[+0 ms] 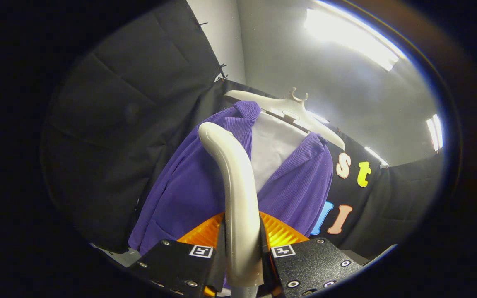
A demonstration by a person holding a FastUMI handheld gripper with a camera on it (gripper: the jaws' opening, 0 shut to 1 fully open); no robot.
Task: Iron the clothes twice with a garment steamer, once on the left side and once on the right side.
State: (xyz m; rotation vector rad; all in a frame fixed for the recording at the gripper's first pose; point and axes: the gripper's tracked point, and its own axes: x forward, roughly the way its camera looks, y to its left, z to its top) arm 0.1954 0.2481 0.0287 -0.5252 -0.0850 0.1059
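Observation:
A purple corduroy jacket (189, 186) hangs over a white shirt (273, 149) on a white hanger (288, 109) against the booth wall. My gripper (242, 256) is shut on the cream handle of the garment steamer (232, 182), which curves up from between the fingers and ends in front of the jacket's left lapel. An orange ribbed part of the steamer (280, 234) shows just behind the fingers, low against the jacket. Whether the steamer's head touches the cloth I cannot tell.
Black cloth walls (139, 91) stand behind and to both sides of the jacket. A pale ceiling with bright strip lights (350, 35) is overhead. A light surface edge (122, 256) shows below the jacket's hem.

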